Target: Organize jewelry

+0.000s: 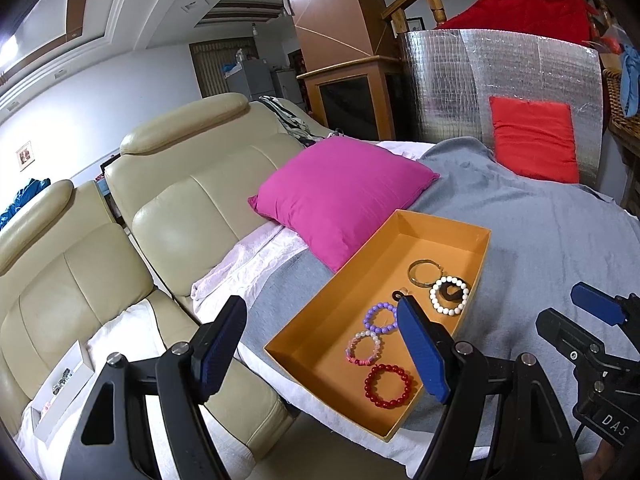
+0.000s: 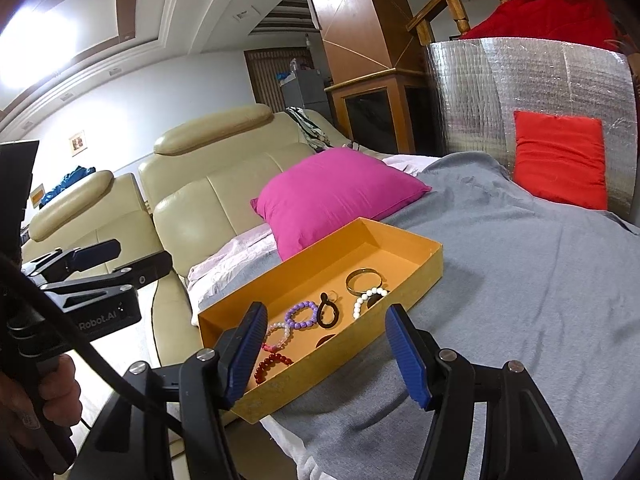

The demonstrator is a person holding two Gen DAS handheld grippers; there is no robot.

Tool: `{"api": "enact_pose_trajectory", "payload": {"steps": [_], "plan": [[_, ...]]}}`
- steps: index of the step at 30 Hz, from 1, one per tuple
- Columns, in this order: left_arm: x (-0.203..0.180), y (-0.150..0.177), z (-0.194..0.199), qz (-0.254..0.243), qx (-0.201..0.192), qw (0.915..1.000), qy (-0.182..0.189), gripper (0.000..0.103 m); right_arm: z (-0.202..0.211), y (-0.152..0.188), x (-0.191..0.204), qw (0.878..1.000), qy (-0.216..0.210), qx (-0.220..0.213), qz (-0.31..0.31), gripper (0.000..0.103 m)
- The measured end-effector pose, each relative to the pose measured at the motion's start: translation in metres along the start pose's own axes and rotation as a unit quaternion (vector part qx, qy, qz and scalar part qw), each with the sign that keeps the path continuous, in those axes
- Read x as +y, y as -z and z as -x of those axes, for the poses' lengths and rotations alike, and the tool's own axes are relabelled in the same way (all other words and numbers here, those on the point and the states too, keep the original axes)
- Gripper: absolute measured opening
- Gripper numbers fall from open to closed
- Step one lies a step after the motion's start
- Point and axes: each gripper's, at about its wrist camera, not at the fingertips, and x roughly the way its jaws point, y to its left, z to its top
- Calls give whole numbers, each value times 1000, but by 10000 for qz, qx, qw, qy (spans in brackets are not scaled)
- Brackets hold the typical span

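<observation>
An orange box [image 1: 362, 278] [image 2: 424, 272] lies on a grey blanket. Inside it are a red bead bracelet [image 1: 389, 385] [image 2: 267, 365], a pink-and-white bracelet [image 1: 363, 347] [image 2: 279, 336], a purple bracelet [image 1: 379, 317] [image 2: 302, 314], a white bead bracelet [image 1: 449, 295] [image 2: 368, 300], a gold bangle [image 1: 424, 273] [image 2: 364, 281] and a black hair tie [image 2: 329, 312]. My left gripper [image 1: 320, 348] is open and empty, hovering at the box's near left corner. My right gripper [image 2: 326, 354] is open and empty, just in front of the box's near wall.
A magenta pillow [image 1: 340, 196] [image 2: 336, 196] rests behind the box. A red cushion [image 1: 534, 140] leans on a silver foil panel [image 1: 500, 80]. A beige leather sofa [image 1: 180, 208] stands left, with a white tray [image 1: 60, 388] on its seat. Grey blanket [image 2: 520, 260] spreads right.
</observation>
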Motion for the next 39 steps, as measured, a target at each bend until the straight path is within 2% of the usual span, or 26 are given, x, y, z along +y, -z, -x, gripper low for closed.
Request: {"api": "enact_pose_trajectory", "payload": {"steps": [39], "plan": [[6, 2, -19, -55, 136, 9998, -136, 78, -24, 2, 9, 9997, -209, 126, 97, 66]]}}
